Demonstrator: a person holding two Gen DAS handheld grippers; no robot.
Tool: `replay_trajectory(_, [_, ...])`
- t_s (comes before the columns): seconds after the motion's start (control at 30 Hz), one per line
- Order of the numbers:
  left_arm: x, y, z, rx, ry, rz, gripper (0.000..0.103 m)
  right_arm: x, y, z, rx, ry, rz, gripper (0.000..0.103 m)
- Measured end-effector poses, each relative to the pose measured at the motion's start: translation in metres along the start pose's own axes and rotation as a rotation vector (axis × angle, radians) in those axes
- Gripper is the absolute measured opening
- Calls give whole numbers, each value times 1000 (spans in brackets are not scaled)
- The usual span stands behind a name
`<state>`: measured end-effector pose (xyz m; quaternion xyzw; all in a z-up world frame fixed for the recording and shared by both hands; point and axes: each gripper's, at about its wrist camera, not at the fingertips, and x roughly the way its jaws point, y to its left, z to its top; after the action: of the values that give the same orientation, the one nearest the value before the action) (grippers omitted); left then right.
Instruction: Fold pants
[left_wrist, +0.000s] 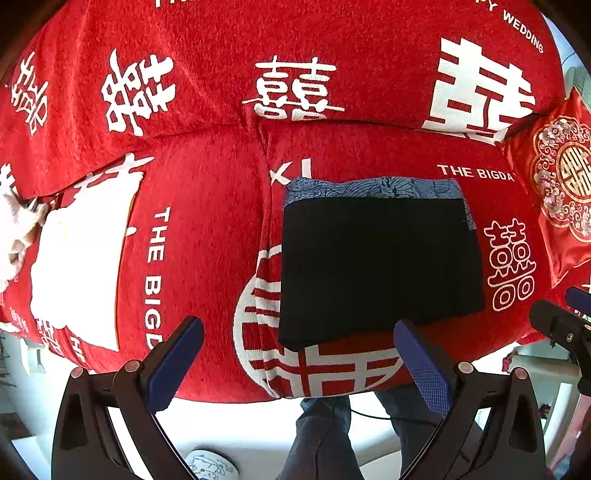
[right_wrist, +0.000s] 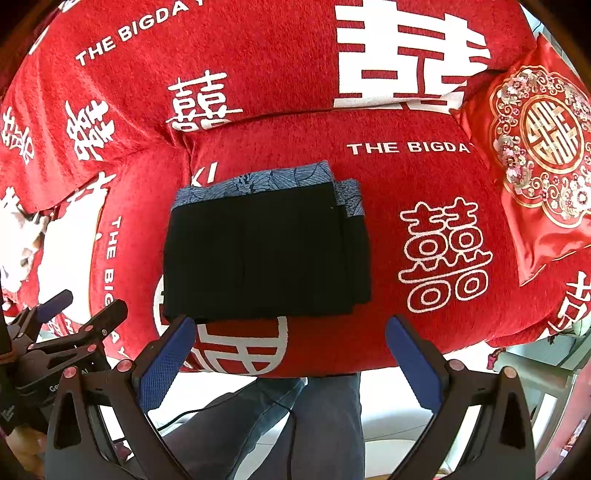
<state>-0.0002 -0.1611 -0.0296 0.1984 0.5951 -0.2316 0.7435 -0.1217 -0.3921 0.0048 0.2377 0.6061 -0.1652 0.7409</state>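
The black pants (left_wrist: 380, 269) lie folded into a compact rectangle on the red sofa seat (left_wrist: 207, 229), with a blue patterned waistband (left_wrist: 373, 186) showing along the far edge. They also show in the right wrist view (right_wrist: 266, 254). My left gripper (left_wrist: 299, 358) is open and empty, held in front of the near edge of the pants. My right gripper (right_wrist: 290, 354) is open and empty, also just short of the near edge. The right gripper shows at the right edge of the left wrist view (left_wrist: 561, 317); the left one shows at the left of the right wrist view (right_wrist: 74, 317).
The sofa is covered in red fabric with white characters. A red embroidered cushion (right_wrist: 535, 147) leans at the right. A white cloth (left_wrist: 81, 266) lies on the left seat. The person's legs in jeans (right_wrist: 295, 424) stand below the sofa's front edge.
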Motion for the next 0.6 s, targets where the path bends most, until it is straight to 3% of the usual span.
replay_trajectory(0.6, [-8,-5,-3,3,-18,4,103,-3,4,-9,-13,4,-13,103])
